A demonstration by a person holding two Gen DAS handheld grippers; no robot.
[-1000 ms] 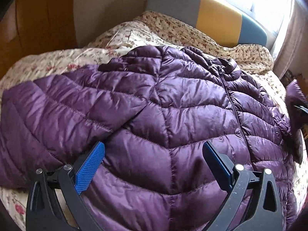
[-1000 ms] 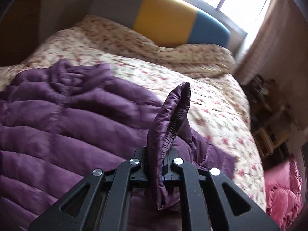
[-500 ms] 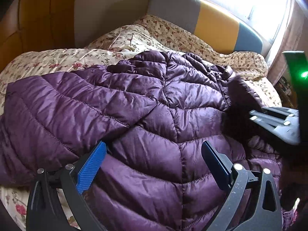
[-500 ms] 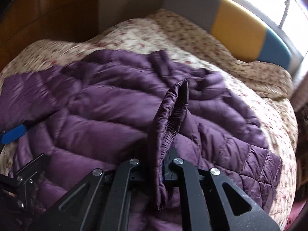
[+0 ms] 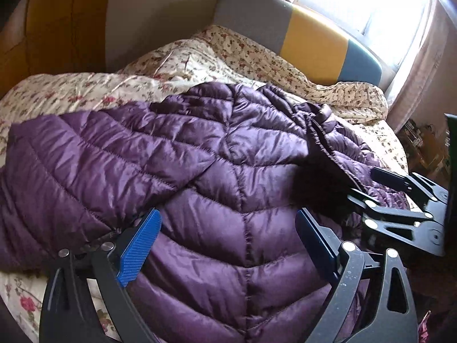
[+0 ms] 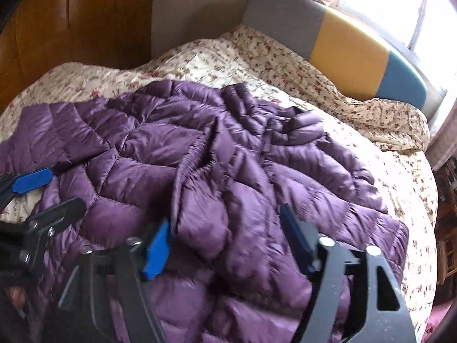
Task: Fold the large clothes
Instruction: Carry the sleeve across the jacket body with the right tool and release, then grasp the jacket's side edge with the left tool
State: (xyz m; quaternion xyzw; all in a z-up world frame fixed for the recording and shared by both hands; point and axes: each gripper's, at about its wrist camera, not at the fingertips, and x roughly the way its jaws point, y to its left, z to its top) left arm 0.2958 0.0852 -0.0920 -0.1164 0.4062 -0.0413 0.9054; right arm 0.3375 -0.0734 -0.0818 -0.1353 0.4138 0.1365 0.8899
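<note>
**A:** Purple puffer jacket first, from the left wrist view. Where does it lie?

**B:** Spread flat on the floral bedspread, below the grey, yellow and blue headboard. One sleeve is folded across the jacket's left side.

**A:** And the left gripper?

**B:** It hangs over the jacket's lower middle, jaws spread wide and easing slightly inward. Only quilted fabric shows beneath the gap; the blue pads pinch nothing. The right gripper sits at the jacket's right edge, seen from the side.

**A:** Now the right wrist view.

**B:** The jacket again covers the bedspread below the headboard. A sleeve with an elastic cuff lies draped over the jacket's middle, crumpled.

**A:** Does the right gripper have hold of it?

**B:** No. Its jaws are opening, already far apart, and the sleeve lies loose between them with the pads clear of it. The left gripper shows at the jacket's left edge, also wide apart.
</note>
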